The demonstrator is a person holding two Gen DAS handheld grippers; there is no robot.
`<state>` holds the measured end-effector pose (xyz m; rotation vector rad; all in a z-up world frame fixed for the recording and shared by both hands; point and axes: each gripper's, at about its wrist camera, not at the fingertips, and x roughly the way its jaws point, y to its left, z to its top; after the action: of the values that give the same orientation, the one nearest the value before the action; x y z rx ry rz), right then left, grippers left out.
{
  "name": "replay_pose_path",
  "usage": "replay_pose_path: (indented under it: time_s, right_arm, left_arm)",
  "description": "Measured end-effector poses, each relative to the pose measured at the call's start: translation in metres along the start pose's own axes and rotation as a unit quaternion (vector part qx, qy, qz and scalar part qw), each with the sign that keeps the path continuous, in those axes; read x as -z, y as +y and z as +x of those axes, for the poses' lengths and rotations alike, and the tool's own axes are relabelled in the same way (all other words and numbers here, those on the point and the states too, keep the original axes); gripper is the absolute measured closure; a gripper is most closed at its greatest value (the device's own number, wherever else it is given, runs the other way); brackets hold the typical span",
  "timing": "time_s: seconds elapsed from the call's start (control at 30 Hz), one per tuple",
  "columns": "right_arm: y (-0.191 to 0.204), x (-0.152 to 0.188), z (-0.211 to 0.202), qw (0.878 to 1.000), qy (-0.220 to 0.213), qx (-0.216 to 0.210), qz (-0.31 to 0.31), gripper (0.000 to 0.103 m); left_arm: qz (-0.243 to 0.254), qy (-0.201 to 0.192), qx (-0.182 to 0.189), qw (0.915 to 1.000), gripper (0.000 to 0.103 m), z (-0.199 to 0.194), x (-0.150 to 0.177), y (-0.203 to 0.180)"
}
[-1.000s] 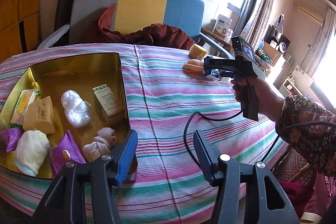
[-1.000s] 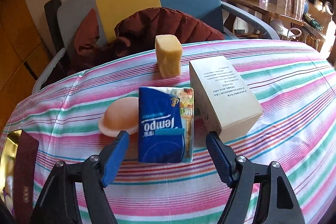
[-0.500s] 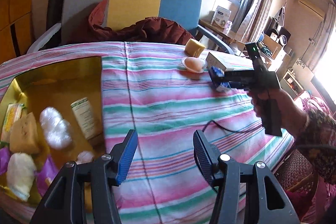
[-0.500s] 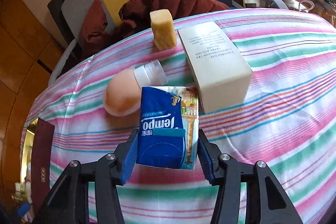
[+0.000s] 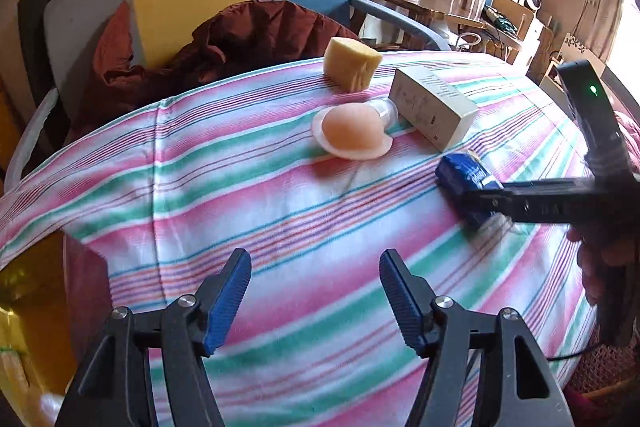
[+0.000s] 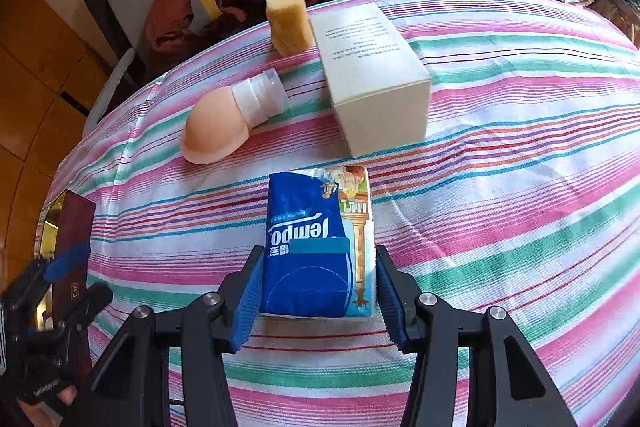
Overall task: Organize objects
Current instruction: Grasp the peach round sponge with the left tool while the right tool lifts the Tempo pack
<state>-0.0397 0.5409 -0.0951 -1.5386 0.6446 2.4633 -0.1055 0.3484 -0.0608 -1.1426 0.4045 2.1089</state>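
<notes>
Right gripper (image 6: 316, 293) pinches the tissue pack (image 6: 318, 243) on the striped bench (image 6: 500, 187), fingers pressed to both its sides. Left gripper (image 5: 314, 287) empty over bare cloth, its fingers just spread wider. Box (image 6: 372, 75), sponge (image 6: 288, 19) beyond the pack.

Left claw (image 5: 314, 293) spread, right claw (image 6: 316, 291) clamped

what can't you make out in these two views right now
- Gold tin, left wrist view: cut off by the left edge, so its contents are hardly visible.
- Tissue pack, left wrist view: the right claw, shut on it, hides its near end.
- White box, right wrist view: its print is too small to read.
- Left claw, open and empty: in the right wrist view, only a blurred part shows at the left edge.
</notes>
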Motion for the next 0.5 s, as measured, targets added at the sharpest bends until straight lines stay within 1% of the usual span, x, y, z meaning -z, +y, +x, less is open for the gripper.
replay_pose_path:
  time_s: [0.1, 0.27, 0.37, 0.5]
  right_arm:
    - [-0.009, -0.004, 0.001, 1.000, 0.005, -0.009, 0.008, 0.050]
    - [-0.006, -0.006, 0.002, 1.000, 0.008, -0.002, 0.000, 0.050]
    - [-0.009, -0.007, 0.002, 1.000, 0.010, -0.010, 0.008, 0.050]
    - [-0.009, -0.011, 0.004, 1.000, 0.011, -0.013, 0.013, 0.050]
  left_arm:
    - [0.019, 0.006, -0.006, 0.9998, 0.033, 0.023, -0.029, -0.008]
    - [0.065, 0.011, -0.008, 0.9978, 0.033, 0.059, -0.070, -0.027]
    - [0.091, 0.016, 0.001, 0.9957, 0.033, 0.075, -0.085, -0.037]
    - [0.129, 0.027, 0.008, 0.9913, 0.032, 0.094, -0.095, -0.050]
